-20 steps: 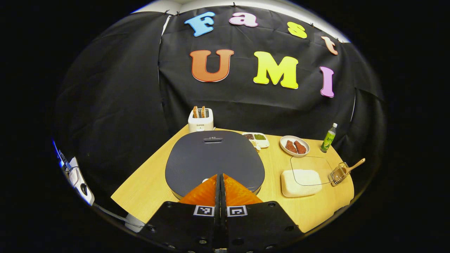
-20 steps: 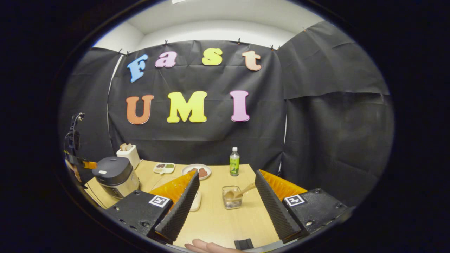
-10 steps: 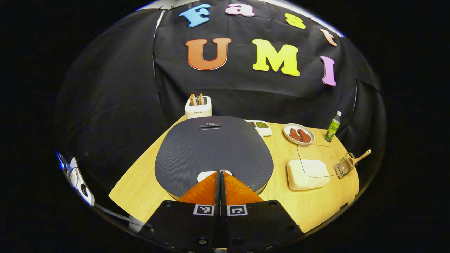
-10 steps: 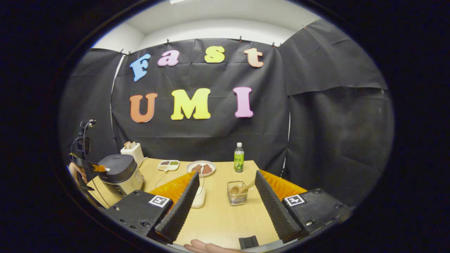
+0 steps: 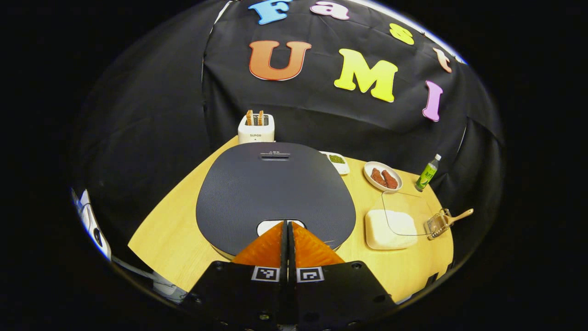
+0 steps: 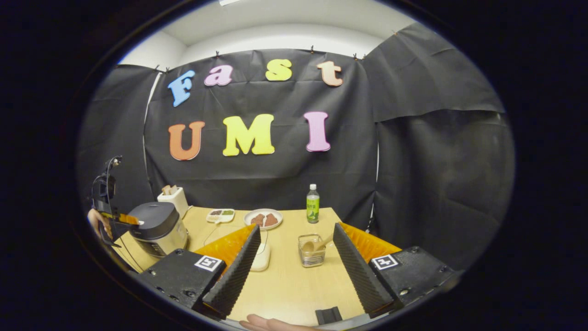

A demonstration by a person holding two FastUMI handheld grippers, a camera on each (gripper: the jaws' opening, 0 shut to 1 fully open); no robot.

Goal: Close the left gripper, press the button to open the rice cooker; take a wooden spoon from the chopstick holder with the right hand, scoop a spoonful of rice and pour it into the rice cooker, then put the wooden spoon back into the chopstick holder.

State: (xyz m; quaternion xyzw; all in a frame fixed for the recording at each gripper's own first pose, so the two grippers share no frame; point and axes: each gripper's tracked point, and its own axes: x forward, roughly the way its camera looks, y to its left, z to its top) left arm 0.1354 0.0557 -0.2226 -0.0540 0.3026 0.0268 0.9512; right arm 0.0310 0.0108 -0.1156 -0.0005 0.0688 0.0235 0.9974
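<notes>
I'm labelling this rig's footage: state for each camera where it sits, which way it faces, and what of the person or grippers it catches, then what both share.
Left gripper view: rides the left gripper, angled down over the rice cooker lid; its own shut fingers meet at the white button.
Right gripper view: rides the right gripper, looking level across the table at the chopstick holder; its open fingers and a hand show.
Shared: rice cooker, wooden spoon, green bottle.
</notes>
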